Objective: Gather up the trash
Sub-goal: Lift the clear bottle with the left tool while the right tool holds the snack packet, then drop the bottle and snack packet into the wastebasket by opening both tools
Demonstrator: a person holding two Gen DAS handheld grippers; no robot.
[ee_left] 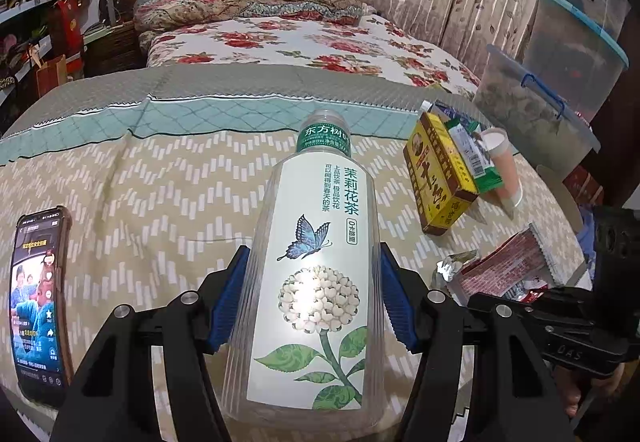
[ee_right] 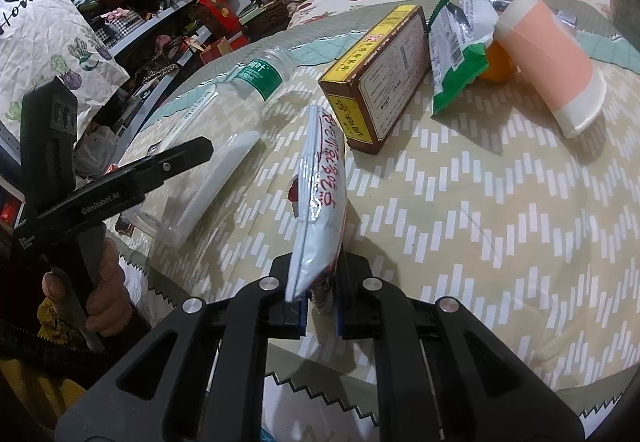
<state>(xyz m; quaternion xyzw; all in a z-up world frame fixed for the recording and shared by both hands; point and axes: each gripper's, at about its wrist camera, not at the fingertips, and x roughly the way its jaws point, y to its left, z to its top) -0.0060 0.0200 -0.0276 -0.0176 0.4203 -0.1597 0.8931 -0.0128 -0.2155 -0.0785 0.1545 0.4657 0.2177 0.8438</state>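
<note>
The left hand-held gripper (ee_left: 308, 294) straddles an empty jasmine tea bottle (ee_left: 316, 266) that lies on its side on the patterned bed cover (ee_left: 160, 178), cap end pointing toward the far edge. Its blue pads (ee_left: 226, 302) sit against both flanks of the clear body, so it seems to be clamped on the bottle at its widest part, probably because the round plastic would roll out of a looser hold. The right hand-held gripper (ee_right: 318, 306) is pinched tight on the lower edge of a white snack packet (ee_right: 320, 182) with red writing, which stands up on edge between the fingers; a flat, limp wrapper is easiest to take by a seam like this.

More trash waits near the right edge of the bed: a yellow carton (ee_right: 380, 86), a green-and-white wrapper (ee_right: 456, 54) leaning on it, and a pink tube (ee_right: 552, 66) lying just beyond. A phone (ee_left: 40, 302) lies face up at the left edge, well apart from the litter, and should presumably be left alone.
</note>
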